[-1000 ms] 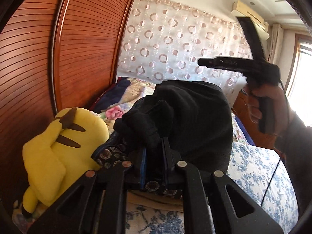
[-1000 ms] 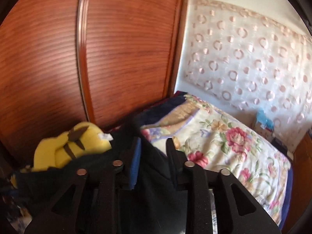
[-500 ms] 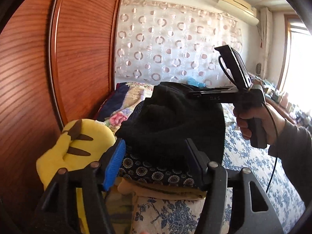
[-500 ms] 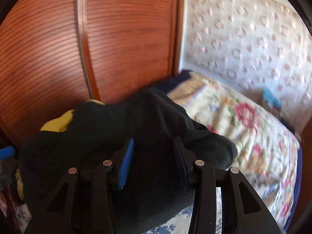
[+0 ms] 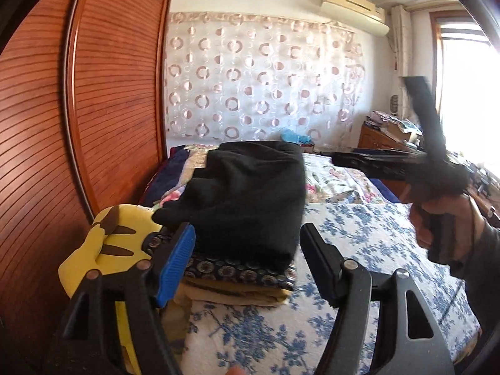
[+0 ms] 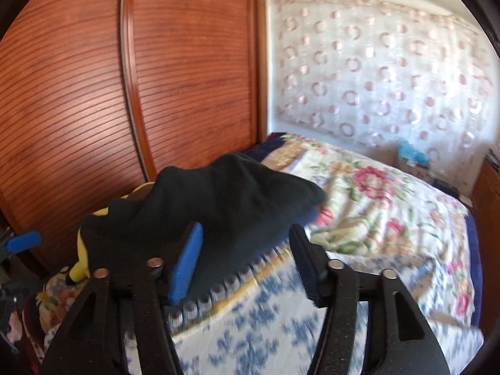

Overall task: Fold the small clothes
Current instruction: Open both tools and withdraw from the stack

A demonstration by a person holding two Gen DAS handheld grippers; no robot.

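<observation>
Both tongs (image 5: pixel 247 259) (image 6: pixel 245 262) released one black garment (image 5: pixel 250 193), jaws opening.

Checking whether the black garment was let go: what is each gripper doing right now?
Left gripper: opening, fingers clear of the black garment, holding nothing.
Right gripper: opening, holding nothing.

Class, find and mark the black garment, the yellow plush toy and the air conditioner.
black garment (image 5: pixel 250 193), left wrist view, middle of its top fold
yellow plush toy (image 5: pixel 103 250), left wrist view, its yellow body
air conditioner (image 5: pixel 353 11), left wrist view, its front panel
</observation>
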